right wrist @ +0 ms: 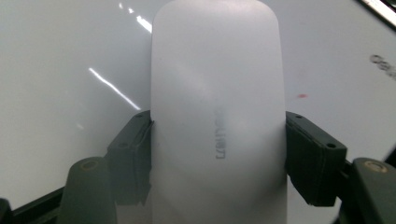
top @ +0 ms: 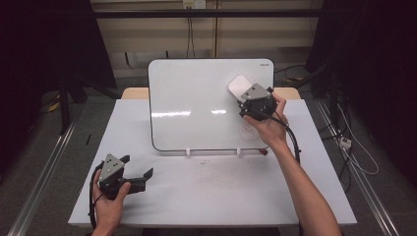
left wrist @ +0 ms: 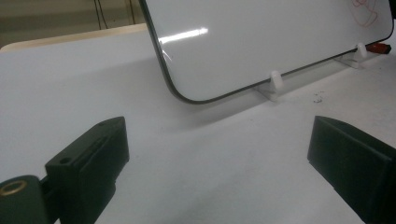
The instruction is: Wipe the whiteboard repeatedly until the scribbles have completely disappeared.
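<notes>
A white whiteboard (top: 196, 108) stands tilted back on two white clips (top: 188, 152) at the table's middle. Red scribbles (top: 248, 132) mark its lower right corner. My right gripper (top: 242, 94) is shut on a white eraser (top: 239, 87) and presses it flat against the board's upper right area. In the right gripper view the eraser (right wrist: 217, 116) sits between both jaws of the gripper (right wrist: 217, 161), with the board (right wrist: 70, 70) behind it. My left gripper (top: 137, 166) rests open and empty on the table at the front left, facing the board's lower left corner (left wrist: 187, 93).
A red marker (top: 263, 152) lies at the board's lower right foot, also seen from the left gripper (left wrist: 380, 47). The white table (top: 211, 191) has bare room in front of the board. Metal rails and cables run along the floor on both sides.
</notes>
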A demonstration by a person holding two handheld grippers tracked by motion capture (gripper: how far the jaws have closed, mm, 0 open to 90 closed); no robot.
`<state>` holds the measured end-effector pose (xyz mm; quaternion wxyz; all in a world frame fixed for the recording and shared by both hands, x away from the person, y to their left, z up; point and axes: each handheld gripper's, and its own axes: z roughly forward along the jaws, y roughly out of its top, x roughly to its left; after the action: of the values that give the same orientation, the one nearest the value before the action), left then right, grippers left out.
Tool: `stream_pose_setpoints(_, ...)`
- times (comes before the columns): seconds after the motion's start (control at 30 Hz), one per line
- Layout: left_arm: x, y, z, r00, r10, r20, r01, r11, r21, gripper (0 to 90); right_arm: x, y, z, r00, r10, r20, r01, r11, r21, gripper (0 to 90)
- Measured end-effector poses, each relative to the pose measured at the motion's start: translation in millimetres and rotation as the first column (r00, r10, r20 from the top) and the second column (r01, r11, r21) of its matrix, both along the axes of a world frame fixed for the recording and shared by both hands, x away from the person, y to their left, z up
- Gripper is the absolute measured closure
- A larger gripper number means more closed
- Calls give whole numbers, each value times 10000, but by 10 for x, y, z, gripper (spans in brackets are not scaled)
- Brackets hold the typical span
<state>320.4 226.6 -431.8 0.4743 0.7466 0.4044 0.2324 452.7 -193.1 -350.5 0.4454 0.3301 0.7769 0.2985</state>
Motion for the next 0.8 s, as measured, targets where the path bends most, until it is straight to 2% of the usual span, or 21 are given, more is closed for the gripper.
stream_pose_setpoints(0.07, -1, 1, 1, 10000, 9, 9, -9, 10000, -23, 53, -46, 89, -54, 9996, 287, -55, -289, 9992, -272, 316)
stream_pose_setpoints(0.17, -6, 11, 4, 10000, 24, 17, -24, 10000, 22, 53, -102, 191, -124, 9988, 479, -30, -480, 9979, -428, 316)
stream_pose_setpoints(0.33, -4, 11, 2, 10000, 5, -11, -5, 10000, 4, 53, -151, 250, -185, 9982, 596, 41, -594, 9975, -380, 316)
stream_pose_setpoints(0.5, -6, 12, 2, 10000, 10, 11, -10, 10000, 10, 53, -108, 213, -150, 9978, 657, -103, -660, 9975, -254, 316)
stream_pose_setpoints(0.8, -13, 25, 4, 10000, 60, 46, -59, 9999, -131, 53, 99, -48, 92, 10000, 6, 28, -7, 9992, 390, 316)
